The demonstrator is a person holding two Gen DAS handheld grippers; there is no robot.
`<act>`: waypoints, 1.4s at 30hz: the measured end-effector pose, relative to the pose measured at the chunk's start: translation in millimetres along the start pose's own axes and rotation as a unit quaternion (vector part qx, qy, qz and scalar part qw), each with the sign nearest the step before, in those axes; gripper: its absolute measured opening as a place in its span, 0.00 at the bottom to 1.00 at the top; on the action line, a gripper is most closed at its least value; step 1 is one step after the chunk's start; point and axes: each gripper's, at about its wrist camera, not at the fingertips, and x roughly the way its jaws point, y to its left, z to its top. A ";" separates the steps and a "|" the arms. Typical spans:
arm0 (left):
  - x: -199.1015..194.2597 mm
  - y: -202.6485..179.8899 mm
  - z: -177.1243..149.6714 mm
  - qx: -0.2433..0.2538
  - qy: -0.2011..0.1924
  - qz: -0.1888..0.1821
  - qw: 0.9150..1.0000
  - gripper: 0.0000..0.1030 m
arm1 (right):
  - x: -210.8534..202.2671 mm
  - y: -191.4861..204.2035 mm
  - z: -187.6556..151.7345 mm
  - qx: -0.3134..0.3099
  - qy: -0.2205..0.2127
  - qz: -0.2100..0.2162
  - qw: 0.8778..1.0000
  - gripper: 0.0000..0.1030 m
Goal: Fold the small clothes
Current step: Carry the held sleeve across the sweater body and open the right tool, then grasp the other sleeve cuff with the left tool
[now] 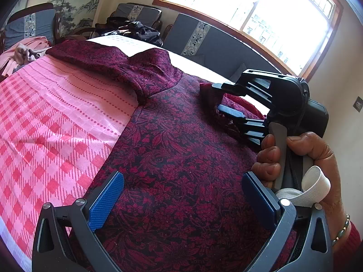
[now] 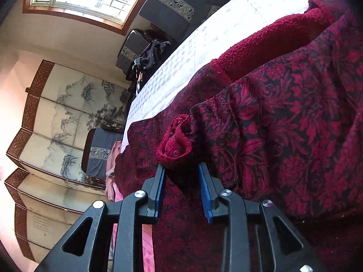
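The red top (image 1: pixel 181 170) is spread over the pink bed (image 1: pixel 56 124). The left gripper (image 1: pixel 181 195) is held above it, fingers released. The right gripper (image 2: pixel 181 170) (tilted sideways) is clenched on the cuff (image 2: pixel 177 140).

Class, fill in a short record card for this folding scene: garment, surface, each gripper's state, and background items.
garment: dark red floral-patterned knit top, spread flat, one sleeve lying outward
surface: pink-and-red checked bed cover
left gripper: open, hovering over the top's body
right gripper: partly open around the ribbed red cuff; grip unclear
background: window, grey cushioned chairs
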 end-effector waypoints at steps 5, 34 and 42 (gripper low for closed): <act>1.6 1.4 1.4 -0.005 0.004 0.005 1.000 1.00 | -15.8 6.8 -2.8 -0.017 0.001 0.056 0.998 0.59; 73.6 269.1 214.5 -0.184 0.091 -0.034 0.978 0.81 | -109.8 -14.8 -77.7 -0.209 -0.076 -0.250 0.942 0.59; 110.0 280.8 260.2 -0.148 0.106 -0.015 0.983 0.75 | -112.6 -13.2 -84.2 -0.207 -0.084 -0.245 0.944 0.58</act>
